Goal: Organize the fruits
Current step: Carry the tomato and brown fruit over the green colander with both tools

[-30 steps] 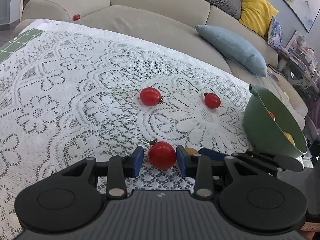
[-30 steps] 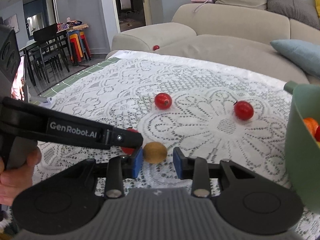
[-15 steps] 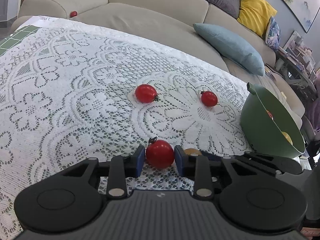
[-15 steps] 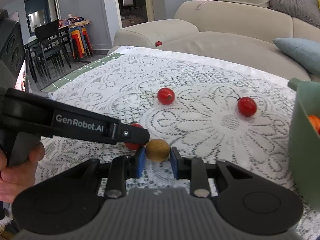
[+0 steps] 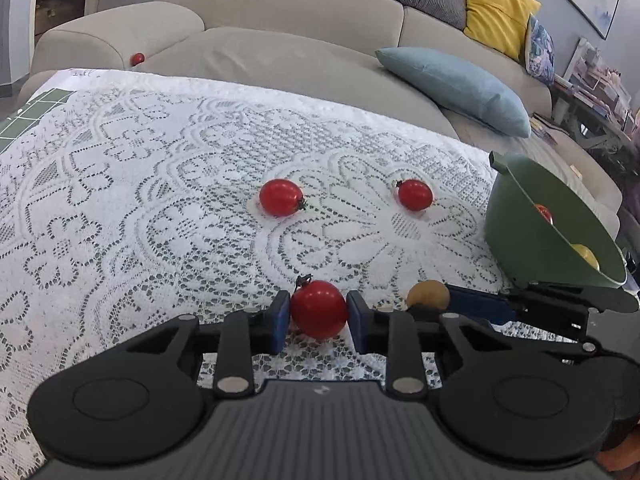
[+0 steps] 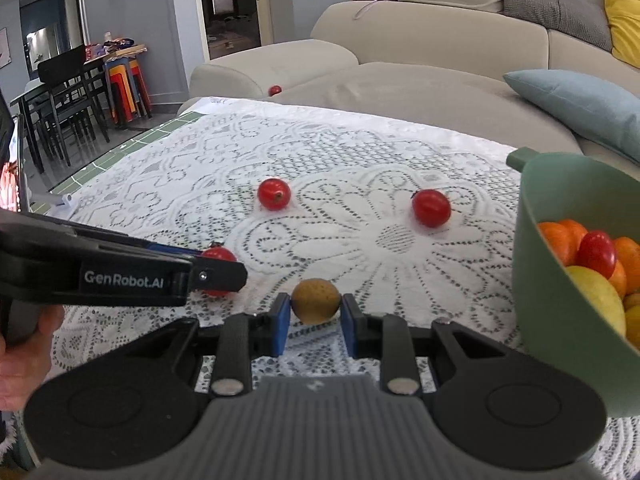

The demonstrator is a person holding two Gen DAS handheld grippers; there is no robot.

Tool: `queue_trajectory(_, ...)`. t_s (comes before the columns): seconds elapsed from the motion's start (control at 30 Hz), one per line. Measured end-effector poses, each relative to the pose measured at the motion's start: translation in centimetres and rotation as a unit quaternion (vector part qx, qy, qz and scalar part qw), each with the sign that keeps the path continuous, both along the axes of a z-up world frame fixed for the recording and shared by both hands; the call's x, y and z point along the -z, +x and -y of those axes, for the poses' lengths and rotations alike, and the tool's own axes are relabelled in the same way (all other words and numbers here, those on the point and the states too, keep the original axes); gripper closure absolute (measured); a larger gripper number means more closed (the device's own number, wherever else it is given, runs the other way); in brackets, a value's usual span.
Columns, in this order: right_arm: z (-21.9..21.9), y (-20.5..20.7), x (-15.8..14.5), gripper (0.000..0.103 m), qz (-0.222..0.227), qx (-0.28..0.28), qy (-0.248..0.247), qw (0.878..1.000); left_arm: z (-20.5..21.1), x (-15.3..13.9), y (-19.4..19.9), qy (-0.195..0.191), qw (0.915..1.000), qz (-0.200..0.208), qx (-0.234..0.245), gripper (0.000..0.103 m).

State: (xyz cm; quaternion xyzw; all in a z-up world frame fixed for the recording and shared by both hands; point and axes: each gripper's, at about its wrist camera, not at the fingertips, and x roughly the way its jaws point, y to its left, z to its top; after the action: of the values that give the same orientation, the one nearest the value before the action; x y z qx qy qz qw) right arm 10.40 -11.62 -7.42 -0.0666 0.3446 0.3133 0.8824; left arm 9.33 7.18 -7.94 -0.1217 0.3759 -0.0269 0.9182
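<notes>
My left gripper (image 5: 319, 317) is shut on a red tomato (image 5: 319, 309) and holds it just above the lace tablecloth. My right gripper (image 6: 315, 315) is shut on a small brown kiwi-like fruit (image 6: 315, 300), right of the left gripper. Two more red tomatoes lie on the cloth, one at the middle (image 5: 280, 197) (image 6: 274, 194) and one further right (image 5: 415, 195) (image 6: 431, 207). A green bowl (image 5: 524, 232) (image 6: 560, 320) at the right holds oranges, a tomato and yellow fruit.
The lace cloth (image 5: 120, 200) covers the table, with a green tiled edge (image 5: 36, 112) at the far left. A beige sofa (image 5: 280, 48) stands behind, with a small red fruit (image 5: 137, 58) and a blue cushion (image 5: 456, 84) on it. Dining chairs (image 6: 68, 92) stand far left.
Both grippers closed on their fruits, the left on the tomato and the right on the brown fruit. Both have lifted slightly and tilted up.
</notes>
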Motion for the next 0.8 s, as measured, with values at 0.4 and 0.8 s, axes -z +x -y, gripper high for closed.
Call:
queue_trajectory(0.4, 2.1, 0.1, -2.3, 0.079, 0.031, 0.025, 0.014, 0.999, 1.5, -2.7, -1.0, 0.011, 0.9977, 0.064, 0.021, 0.07)
queue_trajectory(0.8, 6.8, 0.7, -6.2, 0.079, 0.097, 0.075, 0.023, 0.992, 5.8, -6.7, 1.1, -0.007, 0.9935, 0.093, 0.064, 0.07)
